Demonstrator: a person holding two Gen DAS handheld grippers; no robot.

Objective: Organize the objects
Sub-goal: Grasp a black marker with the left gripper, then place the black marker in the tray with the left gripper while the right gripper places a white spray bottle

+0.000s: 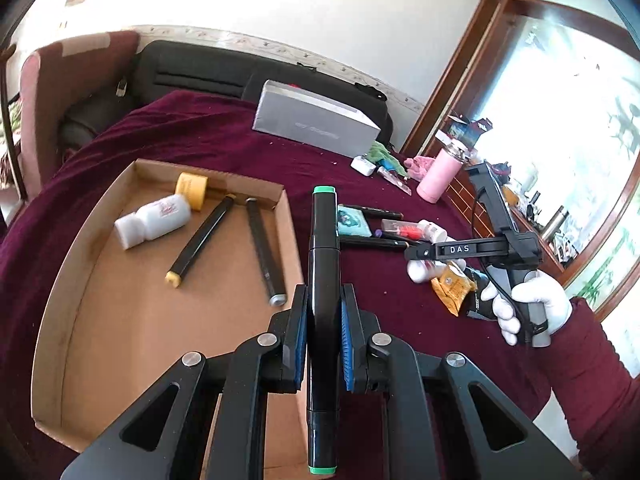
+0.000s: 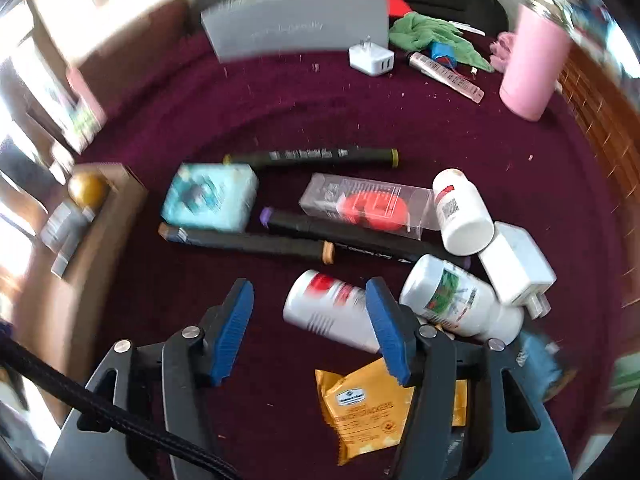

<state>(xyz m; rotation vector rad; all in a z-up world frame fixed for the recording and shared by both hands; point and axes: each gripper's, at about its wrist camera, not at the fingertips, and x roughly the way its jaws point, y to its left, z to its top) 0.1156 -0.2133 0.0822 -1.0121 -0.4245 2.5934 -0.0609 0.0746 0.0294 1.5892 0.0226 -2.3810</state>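
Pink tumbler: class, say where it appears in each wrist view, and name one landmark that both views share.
Left wrist view: pink tumbler stands right of centre, near the cloth's far edge.
Right wrist view: pink tumbler stands at upper right.
Shared landmark: grey box.

Light source: daylight through the window at far right, overexposed to near white.
Brightness: left wrist view bright and even; maroon cloth dark but legible.
Shadows: soft, short, inside the cardboard tray.
Blur: right wrist view motion-smeared, strongest at left and right edges; pink tumbler streaked.
Distortion: fisheye curvature, black vignette at corners.
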